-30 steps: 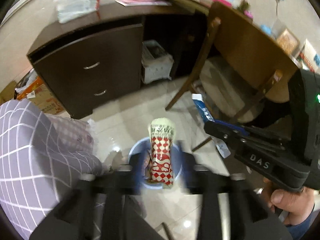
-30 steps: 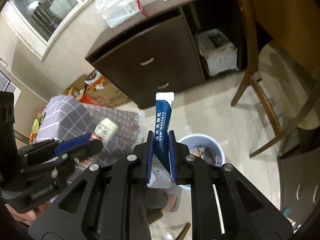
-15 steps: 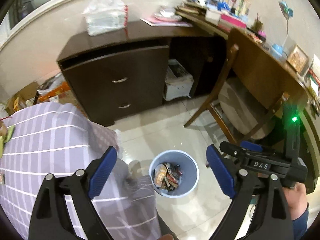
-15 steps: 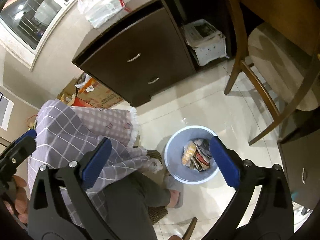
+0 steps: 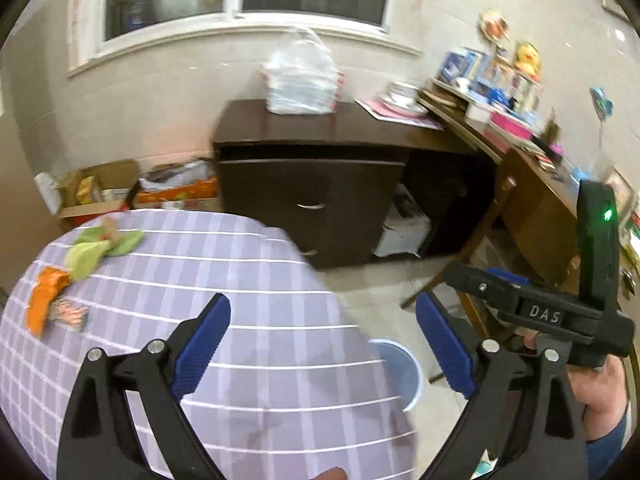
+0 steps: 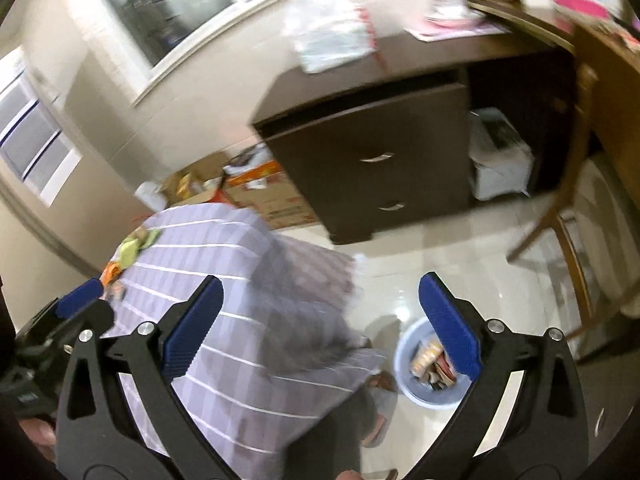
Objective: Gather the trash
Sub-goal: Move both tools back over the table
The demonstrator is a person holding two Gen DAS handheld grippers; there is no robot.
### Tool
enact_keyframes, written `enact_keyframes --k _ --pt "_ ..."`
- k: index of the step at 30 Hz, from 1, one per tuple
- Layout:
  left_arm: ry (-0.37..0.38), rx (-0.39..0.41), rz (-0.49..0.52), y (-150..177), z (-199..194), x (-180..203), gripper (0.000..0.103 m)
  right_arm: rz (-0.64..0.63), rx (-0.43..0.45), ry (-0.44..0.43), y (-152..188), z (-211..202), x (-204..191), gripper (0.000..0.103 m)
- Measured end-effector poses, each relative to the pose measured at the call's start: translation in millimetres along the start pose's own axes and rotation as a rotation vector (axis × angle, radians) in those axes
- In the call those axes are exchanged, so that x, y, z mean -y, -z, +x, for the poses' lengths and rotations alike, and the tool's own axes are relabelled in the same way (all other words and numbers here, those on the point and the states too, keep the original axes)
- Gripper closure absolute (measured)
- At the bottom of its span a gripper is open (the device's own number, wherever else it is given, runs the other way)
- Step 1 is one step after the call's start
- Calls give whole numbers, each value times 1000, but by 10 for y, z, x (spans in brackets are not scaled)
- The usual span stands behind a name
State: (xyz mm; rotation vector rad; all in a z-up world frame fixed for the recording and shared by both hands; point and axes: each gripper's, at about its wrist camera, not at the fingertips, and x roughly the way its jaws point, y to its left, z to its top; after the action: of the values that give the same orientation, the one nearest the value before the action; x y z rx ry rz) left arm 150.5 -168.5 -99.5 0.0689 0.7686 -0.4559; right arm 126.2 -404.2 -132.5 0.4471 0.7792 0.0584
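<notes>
My left gripper is open and empty above the table with the purple checked cloth. A green wrapper, an orange wrapper and a small red-and-white wrapper lie at the table's far left. My right gripper is open and empty, above the cloth edge and the floor. The light blue trash bin on the floor holds several wrappers; in the left wrist view its rim shows past the table edge. The right gripper also shows at the right of the left wrist view.
A dark wooden cabinet with a white plastic bag on top stands by the wall. Cardboard boxes sit to its left. A wooden chair and a cluttered desk are at the right. The person's legs and slippers are beside the bin.
Both grippers let go of their wrappers over the bin and opened. Both have since swung up and left, from above the bin toward the table.
</notes>
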Motion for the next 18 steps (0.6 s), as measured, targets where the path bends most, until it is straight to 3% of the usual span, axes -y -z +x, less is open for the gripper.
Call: enact_keyframes --k 5,18 --pt "-84 51 -62 63 -232 -524 11 -132 -43 -60 -44 236 -682 7" --pt "-278 91 -244 228 -592 -2050 11 -369 -130 -164 86 891 -2176 7"
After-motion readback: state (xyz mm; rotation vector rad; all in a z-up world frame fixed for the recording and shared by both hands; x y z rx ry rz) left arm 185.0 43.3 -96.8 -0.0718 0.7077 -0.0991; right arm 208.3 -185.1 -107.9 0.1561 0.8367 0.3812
